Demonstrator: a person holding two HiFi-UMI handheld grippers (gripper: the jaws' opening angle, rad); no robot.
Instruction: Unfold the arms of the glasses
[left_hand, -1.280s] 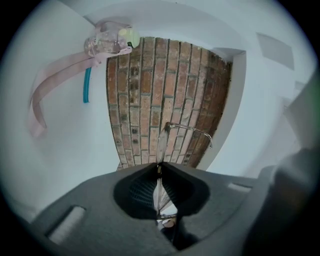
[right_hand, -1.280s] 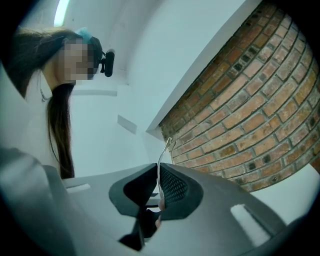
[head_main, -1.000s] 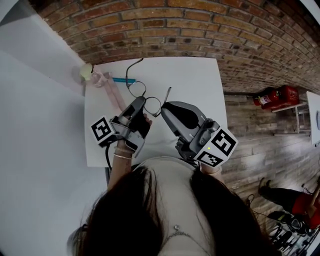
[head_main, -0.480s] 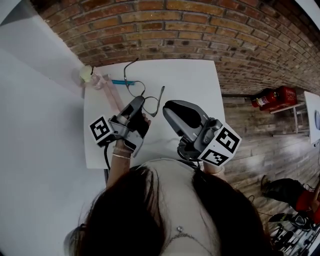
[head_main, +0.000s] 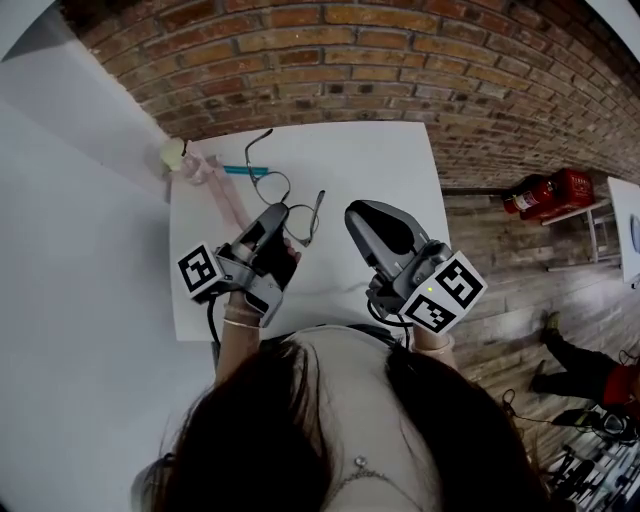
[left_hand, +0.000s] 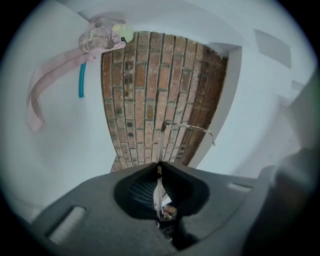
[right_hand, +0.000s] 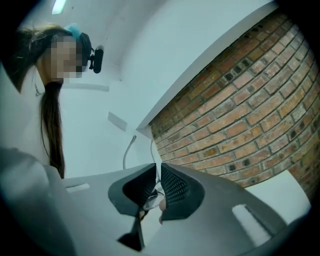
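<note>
The glasses (head_main: 274, 186) are being gripped at one round lens by the left gripper (head_main: 281, 213), its jaws pressed together on the thin wire frame, over the white table (head_main: 385, 160). One arm (left_hand: 190, 127) is being shown swung out. The right gripper (head_main: 352, 212) is being held just beside them, jaws nearly together on nothing.

indoor studio or lab space, not a home. landmark: small white table (head_main: 390, 165). bare red-brick wall (head_main: 400, 60) directly behind it. plain white partition (head_main: 70, 220) to its left. wood-plank floor (head_main: 500, 260) to its right, with red canisters (head_main: 548, 192), likely fire extinguishers, beside the table. tangled cables (head_main: 585, 465) farther off on the same side.
</note>
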